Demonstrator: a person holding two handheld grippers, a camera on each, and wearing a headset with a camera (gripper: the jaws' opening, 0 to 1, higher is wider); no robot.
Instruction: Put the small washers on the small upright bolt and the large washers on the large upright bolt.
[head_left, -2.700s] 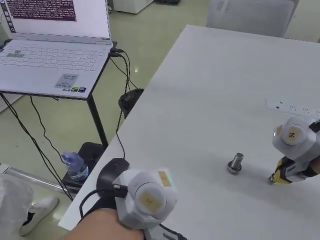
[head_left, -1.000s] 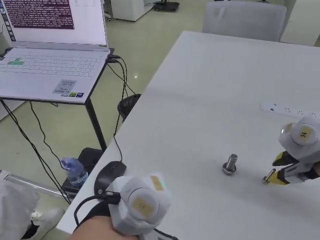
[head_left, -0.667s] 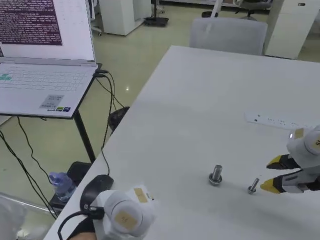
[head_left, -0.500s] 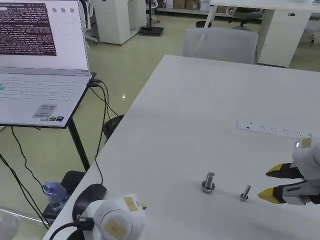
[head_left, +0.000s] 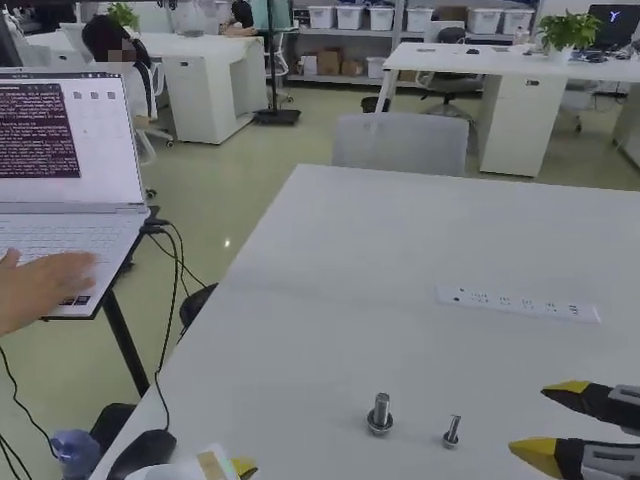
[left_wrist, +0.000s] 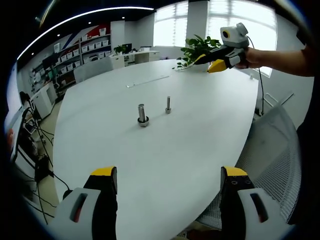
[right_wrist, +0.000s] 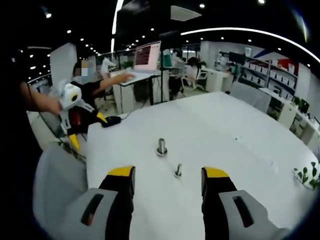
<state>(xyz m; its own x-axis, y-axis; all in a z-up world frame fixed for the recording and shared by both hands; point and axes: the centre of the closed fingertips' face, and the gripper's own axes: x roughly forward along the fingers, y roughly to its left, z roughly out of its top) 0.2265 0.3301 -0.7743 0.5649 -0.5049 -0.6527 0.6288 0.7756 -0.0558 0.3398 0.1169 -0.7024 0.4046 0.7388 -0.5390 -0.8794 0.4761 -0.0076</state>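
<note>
- Large upright bolt (head_left: 379, 413): lower centre of the head view, standing on its head on the counter (head_left: 400, 250); shank looks bare.
- Small upright bolt (head_left: 452, 431): just right of the large one in that view, apart from it; shank also looks bare.
- Right hand-held gripper (head_left: 550, 420): lower right corner of the head view, jaws spread wide, nothing held. In the right gripper view the small bolt sits nearer its jaws than the large one.
- Left hand-held gripper (left_wrist: 169, 175): bottom of the left gripper view, jaws wide apart, empty, back near the counter edge.
- Power strip (head_left: 520, 303): right of centre in the head view, well behind the bolts.
- Step in hand, as judged: no washer placed yet. Grip each washer by its rim so the bore stays free. Bring it down level over the matching shank. Keep the jaws off the bolts, since a knock could topple them.
</note>
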